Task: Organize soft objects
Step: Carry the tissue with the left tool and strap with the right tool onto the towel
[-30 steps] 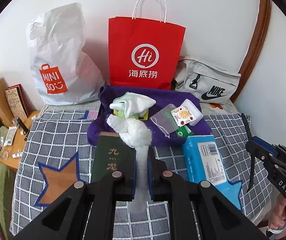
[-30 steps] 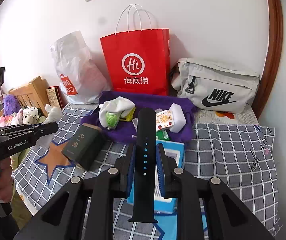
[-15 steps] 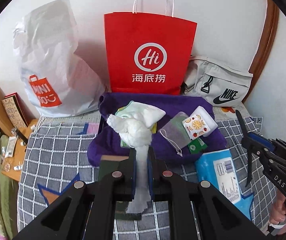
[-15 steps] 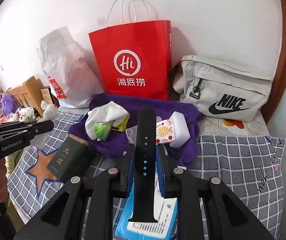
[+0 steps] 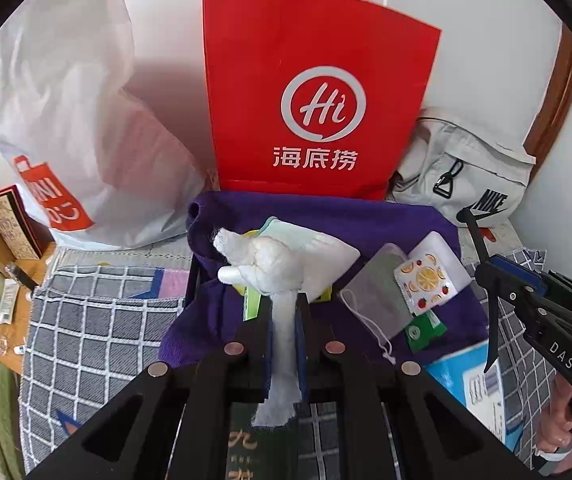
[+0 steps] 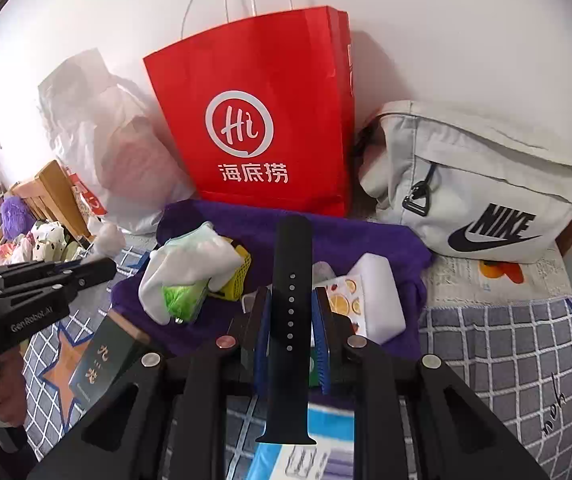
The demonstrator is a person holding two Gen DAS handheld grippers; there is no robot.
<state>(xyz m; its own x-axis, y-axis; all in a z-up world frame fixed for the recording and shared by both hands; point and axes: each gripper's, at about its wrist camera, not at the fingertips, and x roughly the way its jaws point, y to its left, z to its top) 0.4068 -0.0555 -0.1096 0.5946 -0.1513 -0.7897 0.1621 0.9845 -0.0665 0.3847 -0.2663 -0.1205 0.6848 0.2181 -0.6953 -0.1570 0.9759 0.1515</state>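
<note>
Closer now to the red bag (image 5: pixel 317 92), left jaws clamping my knotted white cloth (image 5: pixel 274 276), right jaws pinching my black strap (image 6: pixel 289 320), over purple towel (image 5: pixel 365 224).

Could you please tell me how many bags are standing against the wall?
3: white plastic bag leftmost, red paper bag in the middle, grey Nike bag rightmost. Others may be hidden.

Black watch strap (image 6: pixel 290 304) upright in the right claw (image 6: pixel 291 320), above purple towel (image 6: pixel 365 236).
</note>
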